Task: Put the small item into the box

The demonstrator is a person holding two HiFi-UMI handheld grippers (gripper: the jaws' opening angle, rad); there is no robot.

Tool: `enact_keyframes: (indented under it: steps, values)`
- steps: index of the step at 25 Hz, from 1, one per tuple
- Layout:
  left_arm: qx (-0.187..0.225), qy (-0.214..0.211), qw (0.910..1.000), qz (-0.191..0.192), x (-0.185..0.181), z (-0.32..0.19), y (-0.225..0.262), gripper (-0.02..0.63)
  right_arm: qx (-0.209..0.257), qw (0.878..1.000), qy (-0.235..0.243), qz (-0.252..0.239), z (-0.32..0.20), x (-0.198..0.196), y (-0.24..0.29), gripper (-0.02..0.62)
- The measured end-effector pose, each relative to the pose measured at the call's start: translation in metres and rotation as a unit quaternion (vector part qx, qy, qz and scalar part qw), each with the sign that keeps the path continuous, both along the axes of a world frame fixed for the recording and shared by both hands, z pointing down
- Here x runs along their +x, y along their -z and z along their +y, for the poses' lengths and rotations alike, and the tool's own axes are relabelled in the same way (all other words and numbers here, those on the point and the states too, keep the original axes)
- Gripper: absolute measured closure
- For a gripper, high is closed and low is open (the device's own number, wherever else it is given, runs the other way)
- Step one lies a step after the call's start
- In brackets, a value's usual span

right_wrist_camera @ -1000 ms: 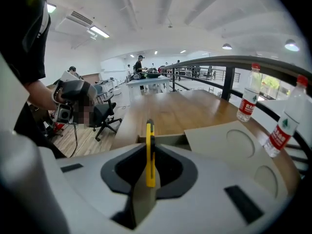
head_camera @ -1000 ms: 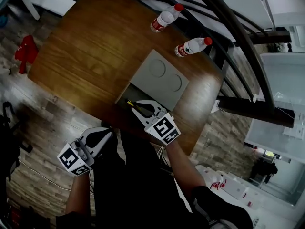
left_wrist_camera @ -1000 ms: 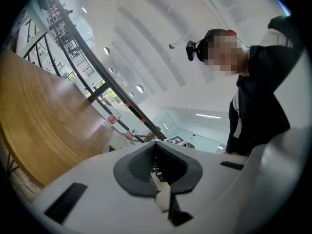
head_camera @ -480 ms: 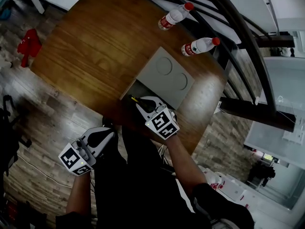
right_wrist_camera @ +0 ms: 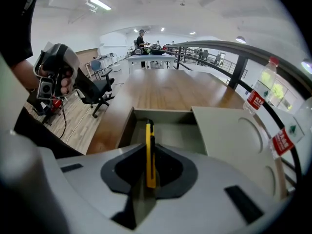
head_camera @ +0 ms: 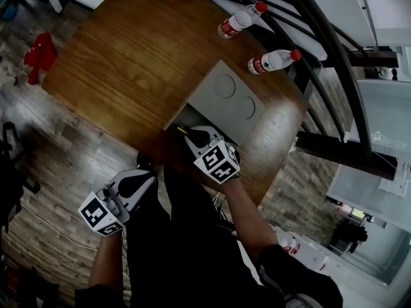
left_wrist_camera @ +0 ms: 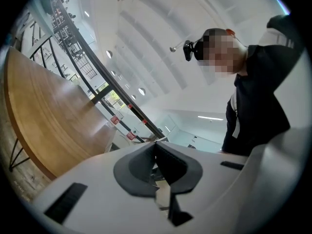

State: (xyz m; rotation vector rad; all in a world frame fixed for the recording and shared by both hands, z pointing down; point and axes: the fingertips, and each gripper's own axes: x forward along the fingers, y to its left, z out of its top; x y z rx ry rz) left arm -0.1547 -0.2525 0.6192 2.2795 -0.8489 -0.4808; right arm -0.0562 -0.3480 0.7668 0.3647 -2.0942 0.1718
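Small item: yellow-and-black, pinched edge-on in the right tool, nose reaching toward the open box, likely lined up for dropping in.
Box: on the tabletop, lid lying aside, opening free.
Left tool: pressed together, empty, parked off the tabletop.

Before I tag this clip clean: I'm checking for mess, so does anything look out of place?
Nothing clearly stands out. The box is open, with the right gripper shut on a yellow item over it. The two bottles may be lying down; I cannot tell. No spill shows.
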Motion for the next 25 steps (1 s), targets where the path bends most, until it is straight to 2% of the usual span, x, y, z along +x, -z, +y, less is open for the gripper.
enact_keyframes:
  steps: [7, 17, 25]
  values:
    - [-0.001, 0.006, 1.0000, 0.001, -0.0039, 0.0025, -0.0023, 0.591, -0.007, 1.000, -0.005, 0.004, -0.0027, 0.0028, -0.0062, 0.532]
    - [0.006, 0.004, 1.0000, 0.003, -0.0030, 0.0037, -0.0011, 0.591, -0.006, 1.000, -0.017, -0.016, -0.0026, 0.0051, -0.0086, 0.531]
    - [0.012, 0.005, 0.9999, -0.001, -0.0065, 0.0101, 0.0007, 0.591, -0.034, 0.998, -0.031, -0.034, 0.0044, 0.0036, -0.0099, 0.514]
